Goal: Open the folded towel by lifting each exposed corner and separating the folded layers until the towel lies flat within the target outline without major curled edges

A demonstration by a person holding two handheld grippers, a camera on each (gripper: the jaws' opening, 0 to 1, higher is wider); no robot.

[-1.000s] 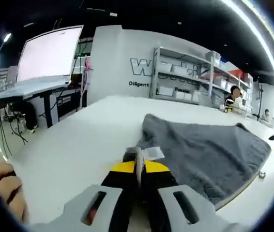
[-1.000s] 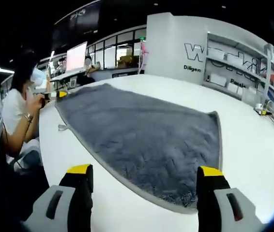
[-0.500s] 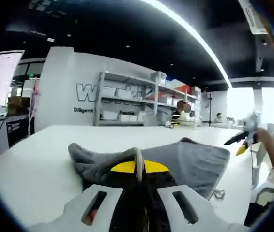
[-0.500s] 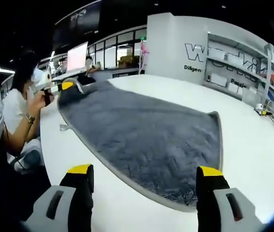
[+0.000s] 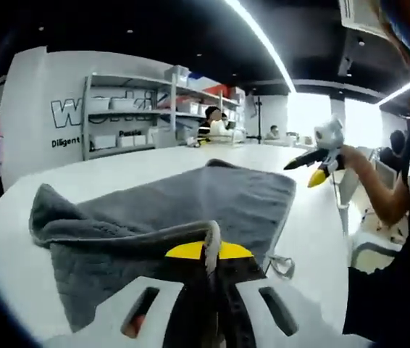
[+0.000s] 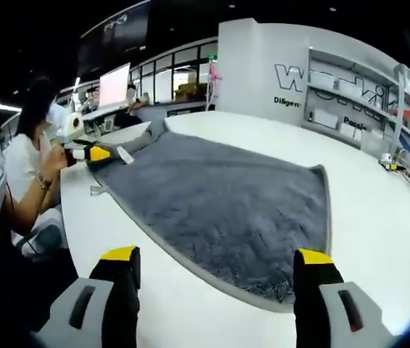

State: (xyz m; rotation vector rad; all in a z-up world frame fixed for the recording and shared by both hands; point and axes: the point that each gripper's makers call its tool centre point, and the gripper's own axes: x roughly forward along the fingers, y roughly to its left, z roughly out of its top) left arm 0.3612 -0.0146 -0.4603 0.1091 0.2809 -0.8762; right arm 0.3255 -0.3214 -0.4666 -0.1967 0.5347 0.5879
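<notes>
Towel point(image 5: 190, 210) corner is clamped in the left gripper point(image 5: 210, 254) and lifted over the worktop point(image 6: 379, 217); right gripper point(image 6: 216, 279) is held open, empty.

The left gripper view sits low, right at one corner of the grey towel point(image 5: 190, 210), almost touching its raised fold, and looks along the cloth toward the wall shelves point(image 5: 147, 101). From there the right gripper point(image 5: 314, 163) appears well beyond the towel's far edge. The right gripper view rides higher, just off the towel's near hem point(image 6: 219, 203), facing across it toward the same shelving wall point(image 6: 350, 101), with the left gripper point(image 6: 122, 155) small at the towel's far-left corner. Both views share the towel, the white table point(image 6: 400, 239) around it and the shelf wall, seen from opposite ends of the cloth
</notes>
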